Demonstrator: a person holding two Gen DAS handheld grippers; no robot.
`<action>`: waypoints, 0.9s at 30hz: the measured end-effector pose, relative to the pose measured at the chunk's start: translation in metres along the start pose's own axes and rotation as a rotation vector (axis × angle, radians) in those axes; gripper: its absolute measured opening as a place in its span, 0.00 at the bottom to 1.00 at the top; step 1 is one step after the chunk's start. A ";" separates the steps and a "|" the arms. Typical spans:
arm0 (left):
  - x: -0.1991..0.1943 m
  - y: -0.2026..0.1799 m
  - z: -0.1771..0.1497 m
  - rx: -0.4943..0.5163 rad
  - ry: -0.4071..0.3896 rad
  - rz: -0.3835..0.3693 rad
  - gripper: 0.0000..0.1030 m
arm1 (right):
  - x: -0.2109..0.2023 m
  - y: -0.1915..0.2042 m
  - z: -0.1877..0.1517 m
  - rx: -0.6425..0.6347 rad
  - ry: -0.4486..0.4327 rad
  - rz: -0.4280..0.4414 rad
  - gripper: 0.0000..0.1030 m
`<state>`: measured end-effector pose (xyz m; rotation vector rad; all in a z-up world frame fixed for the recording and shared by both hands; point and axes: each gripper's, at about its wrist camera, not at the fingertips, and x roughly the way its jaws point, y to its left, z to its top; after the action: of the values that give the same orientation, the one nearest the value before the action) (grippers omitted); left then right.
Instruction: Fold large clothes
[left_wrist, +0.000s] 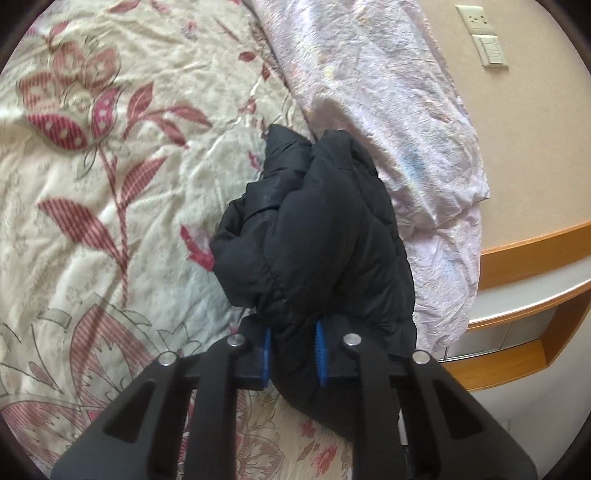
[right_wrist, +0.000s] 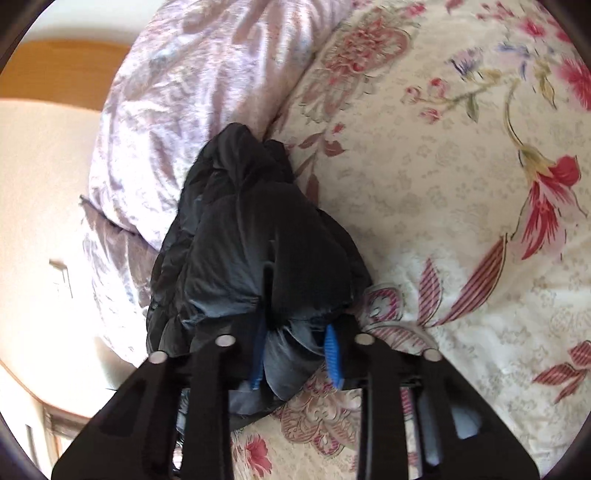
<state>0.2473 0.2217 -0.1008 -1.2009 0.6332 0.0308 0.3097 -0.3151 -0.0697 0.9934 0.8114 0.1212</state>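
A black puffy jacket (left_wrist: 317, 229) lies bunched on a floral bedspread (left_wrist: 110, 206), against a lilac quilt. My left gripper (left_wrist: 293, 350) is shut on its near edge, with the padded fabric pinched between the blue pads (left_wrist: 320, 350). In the right wrist view the same black jacket (right_wrist: 255, 251) bulges ahead of my right gripper (right_wrist: 295, 360), which is shut on a fold of it between its blue pads (right_wrist: 332, 354). The rest of the jacket is crumpled, so its shape is hard to read.
The lilac quilt (left_wrist: 388, 122) lies heaped along the bed's side, next to the jacket. Beyond it are a beige wall with sockets and switches (left_wrist: 484, 37) and a wooden shelf unit (left_wrist: 532, 266). The bedspread (right_wrist: 443, 184) stretches to the right in the right wrist view.
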 end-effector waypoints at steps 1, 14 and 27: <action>-0.004 -0.002 0.002 0.012 -0.009 -0.002 0.16 | -0.003 0.002 -0.002 -0.015 0.003 0.007 0.20; -0.120 0.037 -0.011 0.052 -0.078 0.042 0.15 | -0.038 0.022 -0.081 -0.324 0.180 0.084 0.17; -0.135 0.062 -0.024 0.040 -0.077 0.159 0.45 | -0.087 0.041 -0.107 -0.645 0.004 -0.229 0.66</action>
<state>0.1039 0.2656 -0.0950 -1.1031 0.6574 0.1962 0.1885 -0.2553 -0.0207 0.2904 0.8091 0.1736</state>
